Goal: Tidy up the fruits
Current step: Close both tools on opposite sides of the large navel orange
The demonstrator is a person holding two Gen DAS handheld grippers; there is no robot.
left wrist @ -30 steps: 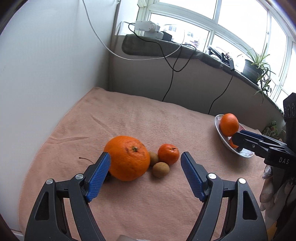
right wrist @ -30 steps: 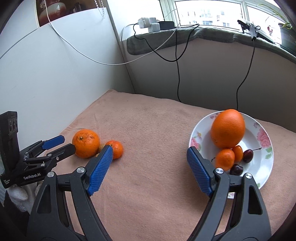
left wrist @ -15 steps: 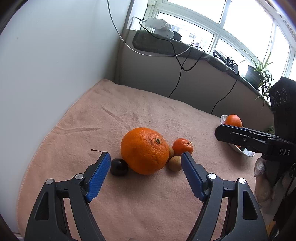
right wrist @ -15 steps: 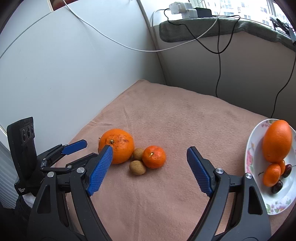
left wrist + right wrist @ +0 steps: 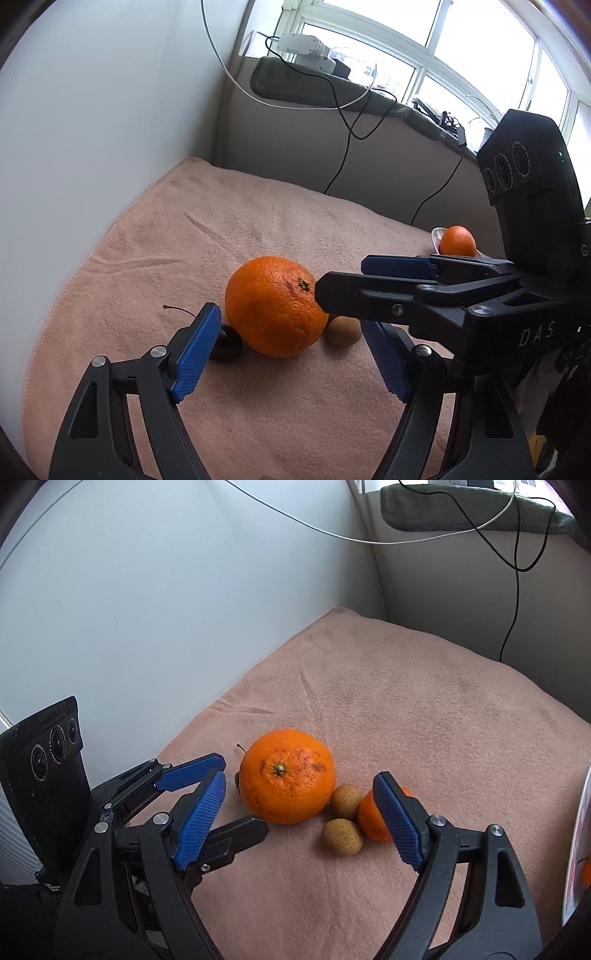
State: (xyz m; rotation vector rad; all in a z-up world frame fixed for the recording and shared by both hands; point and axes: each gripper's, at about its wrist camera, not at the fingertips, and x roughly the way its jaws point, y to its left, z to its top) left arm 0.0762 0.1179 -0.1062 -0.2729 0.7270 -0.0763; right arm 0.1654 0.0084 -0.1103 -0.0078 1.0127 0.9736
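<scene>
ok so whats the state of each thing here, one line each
left gripper: open, big orange between its fingers, not gripped
right gripper: open, empty, over the loose fruit
big orange: on the towel, stem up
cherry: on the towel beside the big orange
small orange: on the towel, partly hidden
two brown fruits: on the towel, next to each other
plate: at the edge, mostly cut off
towel: spread flat
</scene>
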